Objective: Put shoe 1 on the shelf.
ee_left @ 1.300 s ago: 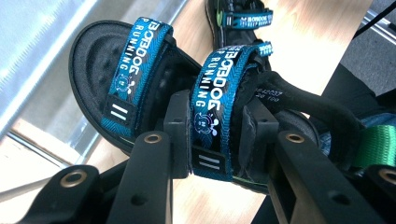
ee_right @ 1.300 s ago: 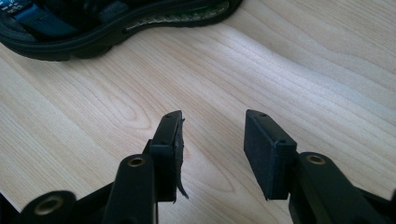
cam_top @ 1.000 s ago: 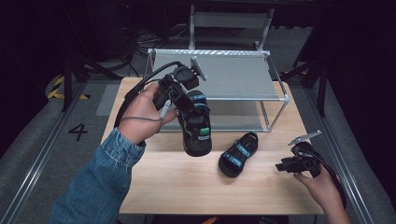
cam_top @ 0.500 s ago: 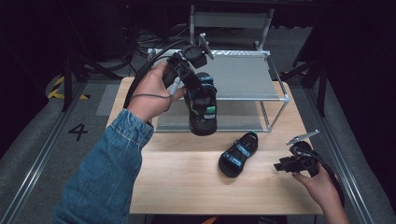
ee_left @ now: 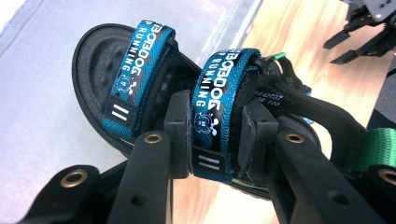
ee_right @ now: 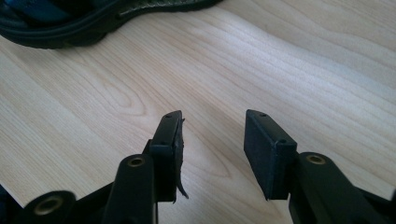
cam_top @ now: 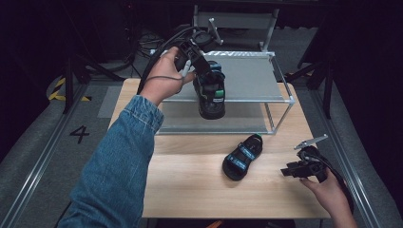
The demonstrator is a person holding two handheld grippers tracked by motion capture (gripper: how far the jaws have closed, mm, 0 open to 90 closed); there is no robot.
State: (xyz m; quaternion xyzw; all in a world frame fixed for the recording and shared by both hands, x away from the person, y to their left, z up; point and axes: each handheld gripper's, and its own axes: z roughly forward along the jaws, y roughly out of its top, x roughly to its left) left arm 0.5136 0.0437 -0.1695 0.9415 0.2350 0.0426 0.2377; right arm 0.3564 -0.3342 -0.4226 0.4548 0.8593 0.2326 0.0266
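A black sandal with blue straps [cam_top: 211, 95] hangs in the air over the front of the grey shelf rack [cam_top: 247, 78], with my left gripper [cam_top: 204, 78] shut on it. In the left gripper view the pads pinch the sandal's rear blue strap [ee_left: 212, 109], and the sandal [ee_left: 140, 88] tilts over the grey shelf. The second sandal of the same kind [cam_top: 243, 156] lies on the wooden table [cam_top: 190, 180], and its sole edge [ee_right: 70, 28] shows in the right gripper view. My right gripper [cam_top: 291, 170] rests low at the table's right, open, with nothing between its pads [ee_right: 212, 144].
The metal-framed rack with two grey shelves stands at the back of the table. A black cable [cam_top: 157, 57] loops from the left gripper. Dark floor, a rail and a marking "4" [cam_top: 80, 134] lie to the left.
My left gripper has carried the sandal up and away from the table toward the rack's upper shelf. The right gripper and the second sandal stayed put.
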